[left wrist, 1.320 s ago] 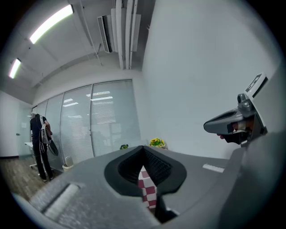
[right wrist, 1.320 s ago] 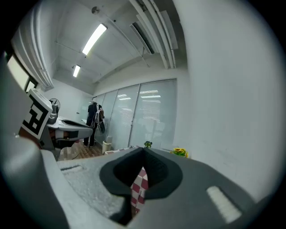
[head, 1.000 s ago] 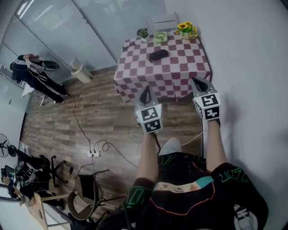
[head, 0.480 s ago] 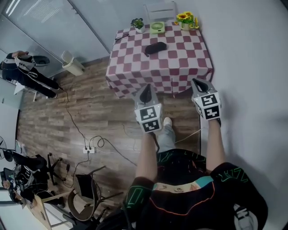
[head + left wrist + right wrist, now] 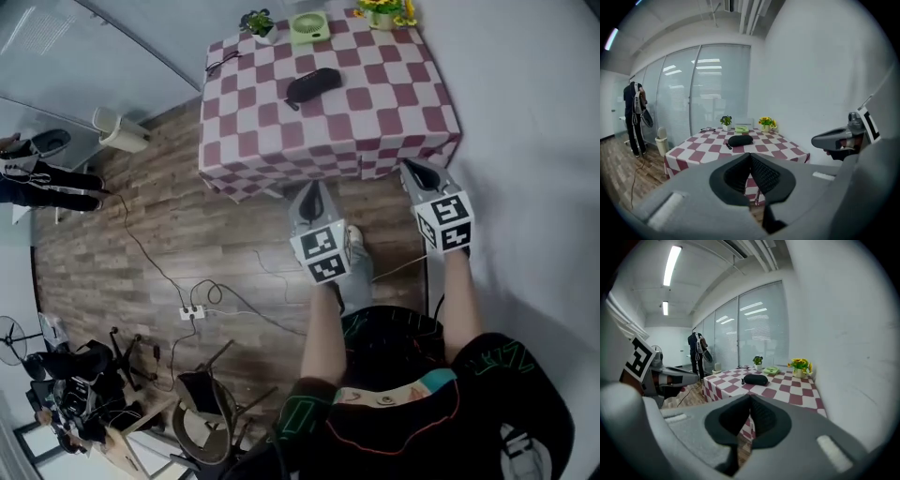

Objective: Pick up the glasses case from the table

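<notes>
A black oval glasses case lies on the red-and-white checked table, toward its far middle; it also shows as the case in the left gripper view and the case in the right gripper view. My left gripper hangs over the wooden floor just short of the table's near edge, jaws shut and empty. Off the near right corner of the table, my right gripper is also shut with nothing in it. Both point toward the table, well short of the case.
On the far side of the table stand a small potted plant, a green fan-like object and yellow flowers; spectacles lie at the far left. A white wall runs on the right. Cables and a power strip lie on the floor.
The table has drawn closer and larger in the head view as the person walked toward it. Both grippers came lower and nearer the table's near edge, still shut.
</notes>
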`<state>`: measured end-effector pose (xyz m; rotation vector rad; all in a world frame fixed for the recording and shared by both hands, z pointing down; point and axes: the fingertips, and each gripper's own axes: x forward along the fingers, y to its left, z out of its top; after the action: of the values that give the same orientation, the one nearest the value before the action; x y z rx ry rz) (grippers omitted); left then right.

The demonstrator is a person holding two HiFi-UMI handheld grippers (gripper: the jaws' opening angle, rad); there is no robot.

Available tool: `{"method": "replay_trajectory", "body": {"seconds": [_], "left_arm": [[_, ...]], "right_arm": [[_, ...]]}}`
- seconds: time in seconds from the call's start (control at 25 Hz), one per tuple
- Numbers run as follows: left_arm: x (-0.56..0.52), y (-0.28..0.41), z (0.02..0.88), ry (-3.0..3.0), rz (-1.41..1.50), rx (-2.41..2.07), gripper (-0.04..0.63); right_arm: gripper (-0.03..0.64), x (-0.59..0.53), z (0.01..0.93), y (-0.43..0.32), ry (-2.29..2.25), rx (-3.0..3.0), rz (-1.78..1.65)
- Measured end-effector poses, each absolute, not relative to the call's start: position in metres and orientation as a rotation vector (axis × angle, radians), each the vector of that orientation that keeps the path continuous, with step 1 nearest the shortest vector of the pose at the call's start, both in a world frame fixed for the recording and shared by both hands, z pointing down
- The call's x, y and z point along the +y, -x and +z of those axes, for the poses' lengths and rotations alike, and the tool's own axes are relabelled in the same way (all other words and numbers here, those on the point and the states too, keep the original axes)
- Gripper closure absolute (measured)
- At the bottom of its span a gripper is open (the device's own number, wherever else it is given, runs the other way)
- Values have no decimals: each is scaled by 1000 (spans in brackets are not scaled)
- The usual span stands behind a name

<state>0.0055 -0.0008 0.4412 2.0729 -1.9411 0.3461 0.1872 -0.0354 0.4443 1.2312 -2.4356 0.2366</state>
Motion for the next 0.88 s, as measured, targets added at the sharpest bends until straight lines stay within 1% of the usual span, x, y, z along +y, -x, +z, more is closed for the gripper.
{"method": "replay_trajectory", "body": {"seconds": [0.12,0.28,0.56,0.76,0.88], "left_arm": [[-23,-3,461,-2057,351,-1897,589],[-66,25,471,-2013,321,-1908,589],[-134,60,488,-1930,268,-1901,589],[-167,66,508,-1897,268,-1860,589],[-181,62,507,-1920,263,-1840,589]], "right_arm": [[612,-68,449,-166,-1198,-2463,232],[612,-107,453,-135,-1137,-2483,215],[612,-174,464,-108,-1074,-2433,240],[612,-197,473,-85,-1013,-2429,240],[612,-201,472,-88,-990,-2418,233]]}}
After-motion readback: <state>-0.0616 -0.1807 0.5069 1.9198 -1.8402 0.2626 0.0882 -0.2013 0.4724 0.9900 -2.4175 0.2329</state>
